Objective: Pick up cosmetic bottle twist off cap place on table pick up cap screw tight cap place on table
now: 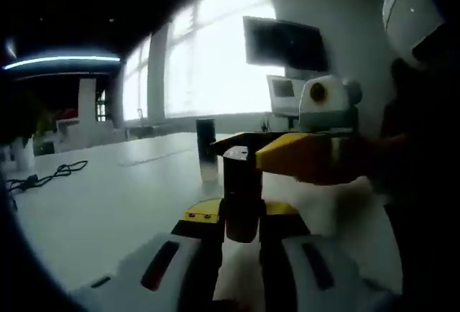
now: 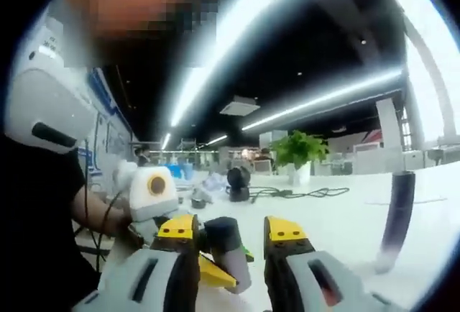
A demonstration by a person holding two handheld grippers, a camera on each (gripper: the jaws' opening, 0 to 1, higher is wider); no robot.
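Your left tongs (image 1: pixel 241 222) are clenched around the lower body of the dark bottle (image 1: pixel 241 204), holding it upright above the white surface (image 1: pixel 108 197). Your right tongs (image 1: pixel 287 155) come in from the right in the left gripper view, their yellow tips at the bottle's cap (image 1: pixel 236 154). In the right gripper view the right tongs (image 2: pixel 230 234) have the dark cap (image 2: pixel 219 233) between their yellow-tipped jaws; the left jaw touches it, but you cannot tell whether the right jaw presses on it, so the grip there is unclear. The left tongs (image 2: pixel 208 269) show below the cap, with the bottle's pale lower part beside them.

A second dark, slim bottle (image 1: pixel 205 148) stands upright on the surface behind the held one, well apart from it; in the right gripper view it appears at the right, leaning with the fisheye (image 2: pixel 397 215). A black cable (image 1: pixel 43 177) lies on the surface at the left. Farther back, a potted plant (image 2: pixel 298 152) sits on the surface, and a dark monitor (image 1: pixel 284 42) hangs before the bright windows.
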